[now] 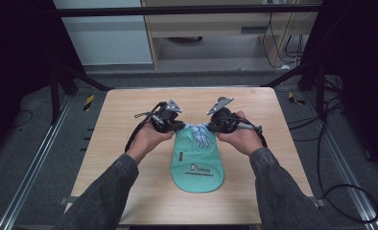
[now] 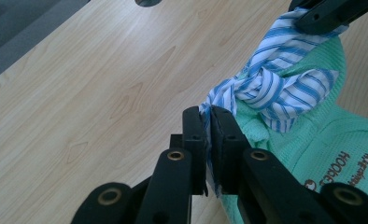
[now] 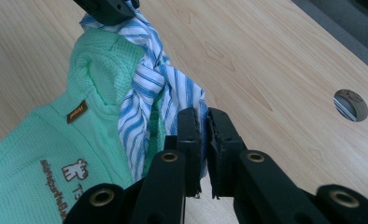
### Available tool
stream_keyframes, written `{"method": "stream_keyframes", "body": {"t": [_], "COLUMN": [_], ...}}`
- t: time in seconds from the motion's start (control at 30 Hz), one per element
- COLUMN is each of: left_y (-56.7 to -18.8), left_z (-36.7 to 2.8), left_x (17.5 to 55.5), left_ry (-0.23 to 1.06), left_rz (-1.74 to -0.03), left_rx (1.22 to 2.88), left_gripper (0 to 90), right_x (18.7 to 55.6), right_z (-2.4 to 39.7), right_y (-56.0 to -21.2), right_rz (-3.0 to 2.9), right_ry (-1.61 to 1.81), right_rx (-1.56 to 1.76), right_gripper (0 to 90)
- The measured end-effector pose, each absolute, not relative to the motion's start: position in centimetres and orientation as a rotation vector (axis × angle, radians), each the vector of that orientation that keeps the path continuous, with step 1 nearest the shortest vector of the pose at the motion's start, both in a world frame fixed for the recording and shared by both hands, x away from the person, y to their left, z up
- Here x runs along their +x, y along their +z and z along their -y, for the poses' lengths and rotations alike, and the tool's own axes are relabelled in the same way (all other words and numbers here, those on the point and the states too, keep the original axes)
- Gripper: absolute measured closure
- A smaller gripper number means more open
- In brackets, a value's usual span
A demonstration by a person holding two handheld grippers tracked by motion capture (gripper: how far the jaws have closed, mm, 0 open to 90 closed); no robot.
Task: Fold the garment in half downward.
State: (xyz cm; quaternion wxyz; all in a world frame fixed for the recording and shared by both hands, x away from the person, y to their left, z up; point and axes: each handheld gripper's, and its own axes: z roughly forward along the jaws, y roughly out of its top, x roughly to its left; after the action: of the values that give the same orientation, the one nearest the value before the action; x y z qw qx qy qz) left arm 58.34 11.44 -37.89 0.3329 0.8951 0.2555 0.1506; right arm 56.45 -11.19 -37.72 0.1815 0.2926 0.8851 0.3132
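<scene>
Clamped between the left gripper (image 1: 180,125) and right gripper (image 1: 211,126): striped cloth (image 1: 200,134), atop garment (image 1: 196,165), on table (image 1: 129,124).

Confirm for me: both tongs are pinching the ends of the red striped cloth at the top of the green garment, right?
Not quite: the striped cloth is blue and white, not red, as the left gripper view shows. The rest holds: the left tongs and the right tongs each pinch an end of it at the top of the green garment.
</scene>
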Motion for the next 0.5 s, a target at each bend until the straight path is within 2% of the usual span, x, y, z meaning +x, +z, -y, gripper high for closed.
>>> {"method": "stream_keyframes", "body": {"t": [0.5], "left_y": [-36.9], "left_z": [-11.8], "left_x": [59.5], "left_ry": [0.412], "left_rz": [-0.679], "left_rx": [2.317], "left_gripper": [85.3], "right_x": [57.3], "right_z": [10.6], "right_y": [-36.4], "right_rz": [-2.479], "right_ry": [0.871], "right_rx": [0.805], "right_gripper": [84.5]}}
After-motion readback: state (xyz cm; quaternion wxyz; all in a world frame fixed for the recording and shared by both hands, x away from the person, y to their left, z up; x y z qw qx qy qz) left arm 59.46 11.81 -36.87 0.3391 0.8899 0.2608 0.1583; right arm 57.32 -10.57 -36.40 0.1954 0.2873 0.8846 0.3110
